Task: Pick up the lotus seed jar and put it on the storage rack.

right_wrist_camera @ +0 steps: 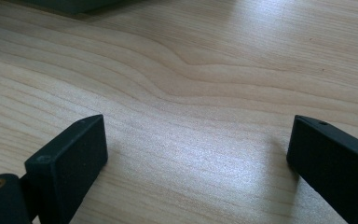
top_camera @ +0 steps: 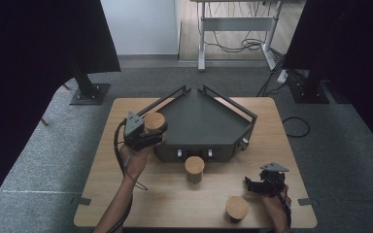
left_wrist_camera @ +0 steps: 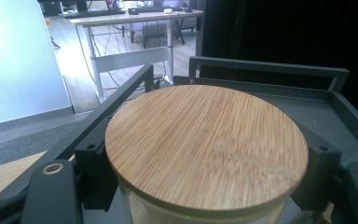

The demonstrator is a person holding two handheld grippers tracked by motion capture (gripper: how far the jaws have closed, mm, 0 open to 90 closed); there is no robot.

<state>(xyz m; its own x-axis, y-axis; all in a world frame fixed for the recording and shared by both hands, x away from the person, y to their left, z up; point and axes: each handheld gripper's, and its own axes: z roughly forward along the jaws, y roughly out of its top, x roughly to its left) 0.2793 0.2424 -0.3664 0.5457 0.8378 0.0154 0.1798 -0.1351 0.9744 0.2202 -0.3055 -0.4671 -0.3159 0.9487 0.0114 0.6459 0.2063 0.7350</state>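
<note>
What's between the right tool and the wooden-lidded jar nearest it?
Nothing: in the high view, bare light wood table separates the right tool from the round wooden-lidded jar.

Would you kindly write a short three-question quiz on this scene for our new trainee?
1. How many wooden-lidded jars are in the high view?
2. True or false: the right claw grips a jar.
3. The left claw holds its jar at: A) the tray's left rail, B) the table's near edge, C) the floor.

Key:
1. Three: the held one, one in front of the tray, one near the right claw.
2. False; it is open over bare table.
3. A.
</note>
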